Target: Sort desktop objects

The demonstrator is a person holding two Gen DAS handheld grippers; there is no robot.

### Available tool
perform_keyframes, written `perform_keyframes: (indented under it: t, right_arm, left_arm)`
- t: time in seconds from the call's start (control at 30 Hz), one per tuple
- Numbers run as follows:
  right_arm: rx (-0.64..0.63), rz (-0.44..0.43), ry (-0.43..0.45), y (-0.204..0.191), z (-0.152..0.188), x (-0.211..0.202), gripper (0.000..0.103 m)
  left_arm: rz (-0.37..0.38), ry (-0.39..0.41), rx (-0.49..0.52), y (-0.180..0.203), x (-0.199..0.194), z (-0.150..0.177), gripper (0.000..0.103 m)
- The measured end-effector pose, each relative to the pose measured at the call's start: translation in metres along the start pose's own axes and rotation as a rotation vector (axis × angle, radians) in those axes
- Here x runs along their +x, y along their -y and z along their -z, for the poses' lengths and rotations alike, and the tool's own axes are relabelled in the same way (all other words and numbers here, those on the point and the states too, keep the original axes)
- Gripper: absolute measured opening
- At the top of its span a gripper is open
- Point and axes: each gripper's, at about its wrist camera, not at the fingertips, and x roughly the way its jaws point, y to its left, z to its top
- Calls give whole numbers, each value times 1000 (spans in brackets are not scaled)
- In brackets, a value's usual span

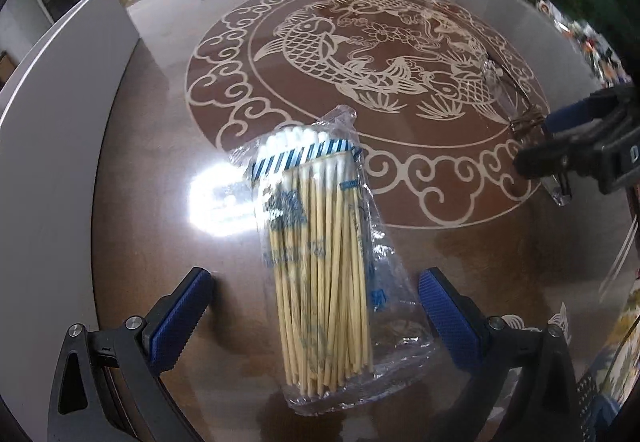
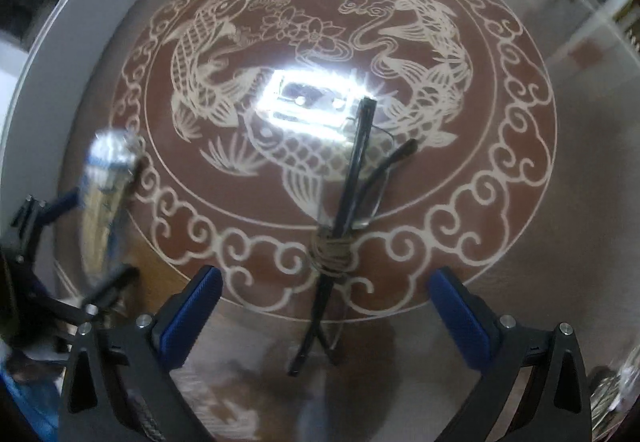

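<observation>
Glossy brown tabletop [image 1: 140, 202] with carp motif carries a cotton swab bag [image 1: 320, 262] between the spread left gripper [image 1: 316, 318]; folded glasses [image 2: 352, 194] lie ahead of the spread right gripper [image 2: 324, 322].

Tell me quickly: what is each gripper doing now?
Left gripper: open, holding nothing, around the bag of cotton swabs.
Right gripper: open, holding nothing, over the glasses.
</observation>
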Motion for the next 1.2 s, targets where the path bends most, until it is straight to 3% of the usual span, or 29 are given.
perform_keyframes:
  t: [0.03, 0.1, 0.13, 0.17, 0.2, 0.23, 0.27, 0.33, 0.73, 0.83, 0.97, 1.2]
  right_arm:
    - [-6, 3, -3, -2, -1, -1, 99]
    - [-28, 15, 3, -9, 1, -2, 84]
    - [-45, 34, 14, -14, 2, -4, 74]
    - [-63, 56, 28, -18, 3, -5, 59]
    - [-74, 77, 40, -21, 5, -7, 48]
    - [-86, 97, 51, -23, 6, -10, 23]
    - [-83, 88, 62, -22, 7, -13, 13]
    - [-66, 52, 84, -17, 11, -22, 13]
    - [-120, 32, 198, -23, 53, -83, 13]
    - [-150, 19, 216, -41, 55, -92, 13]
    - [-199, -4, 254, -73, 32, -98, 13]
    - [-318, -74, 358, -161, -10, -144, 13]
  left_arm:
    - [-6, -6, 7, 1, 0, -2, 103]
    - [7, 6, 19, 4, -2, -6, 87]
    - [17, 13, 19, 5, -4, -8, 69]
    - [7, 26, 21, 8, -6, -11, 57]
    - [-8, 31, 27, 10, -7, -12, 52]
    - [-21, 41, 38, 12, -9, -12, 40]
    - [-32, 57, 48, 14, -12, -10, 33]
    - [-21, 80, 44, 14, -18, -5, 29]
    - [41, 273, -49, -6, -93, 38, 28]
    - [73, 316, -82, -22, -116, 41, 28]
    - [86, 363, -129, -56, -151, 42, 28]
    - [-42, 399, -227, -152, -195, 50, 28]
